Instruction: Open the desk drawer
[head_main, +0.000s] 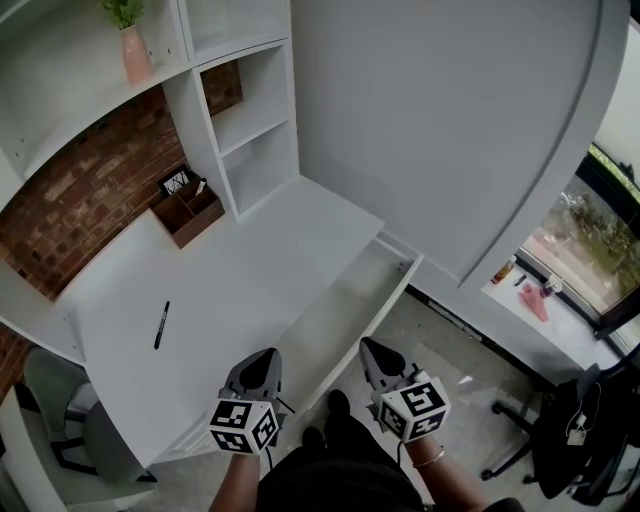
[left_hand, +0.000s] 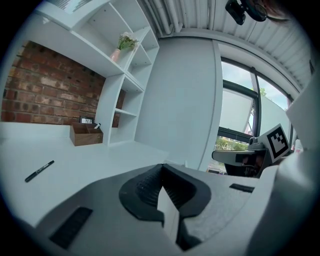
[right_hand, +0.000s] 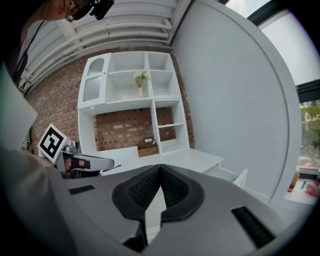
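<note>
**Drawer Out, Both Claws Shut**

Seen from above, the desk drawer (head_main: 345, 315) stood pulled well out from under the white surface (head_main: 250, 265). The left claw (head_main: 264, 356) and the right claw (head_main: 368, 346) hung side by side near the drawer's outer end, close to the person's body and gripping nothing. A black pen (head_main: 161, 324) lay on the surface. A wooden organiser box (head_main: 187, 212) sat further back by the brick wall (head_main: 80, 200) (a pink vase (head_main: 135, 52) stood on the shelf above).

In the left gripper view, that claw's jaws met tip to tip with nothing between them. The pen and the box showed beyond on the left, and the other claw was off to the right.

In the right gripper view, its jaws were likewise pressed together and empty. The open drawer lay ahead, a little to the right.
</note>
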